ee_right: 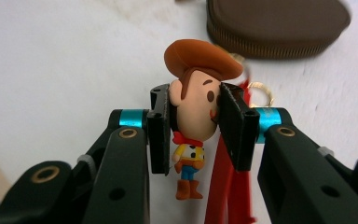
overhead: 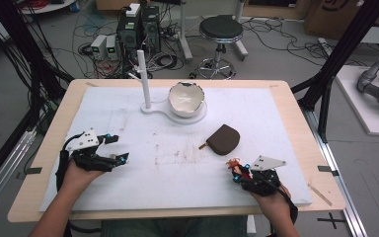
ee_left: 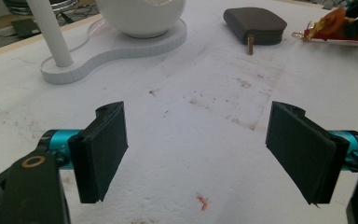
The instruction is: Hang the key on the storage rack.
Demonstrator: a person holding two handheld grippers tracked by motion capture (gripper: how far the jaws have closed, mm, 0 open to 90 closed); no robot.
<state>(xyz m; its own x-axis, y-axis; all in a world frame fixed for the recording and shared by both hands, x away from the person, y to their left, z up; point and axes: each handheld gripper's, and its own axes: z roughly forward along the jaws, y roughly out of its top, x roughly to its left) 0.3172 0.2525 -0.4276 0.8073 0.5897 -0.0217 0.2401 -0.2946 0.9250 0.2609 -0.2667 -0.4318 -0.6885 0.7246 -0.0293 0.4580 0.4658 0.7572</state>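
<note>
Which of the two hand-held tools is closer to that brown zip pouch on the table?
The right tool, gripping a cowboy figure, sits just in front of the pouch. The left tool is open, far across the white mat.

Black two-jaw grippers — left gripper [overhead: 112,149], right gripper [overhead: 237,172] — with cyan collars, brass screws, grey three-cornered top plates, trailing black cables.
</note>
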